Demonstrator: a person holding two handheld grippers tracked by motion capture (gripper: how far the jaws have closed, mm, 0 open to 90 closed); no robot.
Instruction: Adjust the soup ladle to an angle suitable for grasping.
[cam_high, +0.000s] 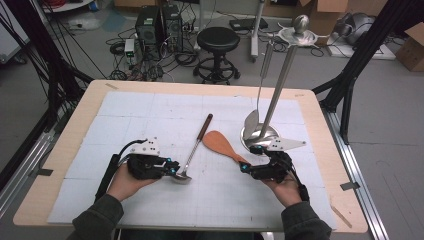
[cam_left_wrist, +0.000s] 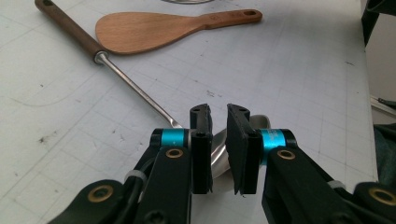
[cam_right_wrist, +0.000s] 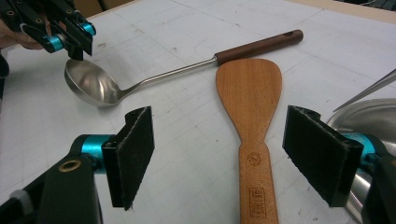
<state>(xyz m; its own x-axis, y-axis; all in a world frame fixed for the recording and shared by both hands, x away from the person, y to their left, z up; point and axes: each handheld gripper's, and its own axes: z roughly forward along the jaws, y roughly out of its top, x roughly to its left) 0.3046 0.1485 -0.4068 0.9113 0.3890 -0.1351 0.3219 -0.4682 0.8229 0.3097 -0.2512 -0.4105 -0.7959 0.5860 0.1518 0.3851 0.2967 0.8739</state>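
A steel ladle (cam_high: 192, 152) with a dark wooden handle lies on the white mat, its bowl toward me. My left gripper (cam_high: 174, 169) sits at that bowl. In the left gripper view my left gripper (cam_left_wrist: 218, 116) has its jaws almost together, with the bowl's rim (cam_left_wrist: 219, 147) between the pads. The right gripper view shows the ladle (cam_right_wrist: 93, 84) with the left gripper (cam_right_wrist: 77, 46) on its far rim. A wooden spatula (cam_high: 222, 145) lies beside the ladle (cam_left_wrist: 135, 88). My right gripper (cam_high: 244, 167) stands open, its pads (cam_right_wrist: 135, 154) either side of the spatula (cam_right_wrist: 250, 93) handle without touching it.
A metal utensil stand (cam_high: 260, 135) with a round base and a tall pole rises just beyond my right gripper, and a steel utensil (cam_high: 252, 120) hangs on it. Its base (cam_right_wrist: 369, 116) is close to my right jaw. A black stool (cam_high: 217, 40) stands beyond the table.
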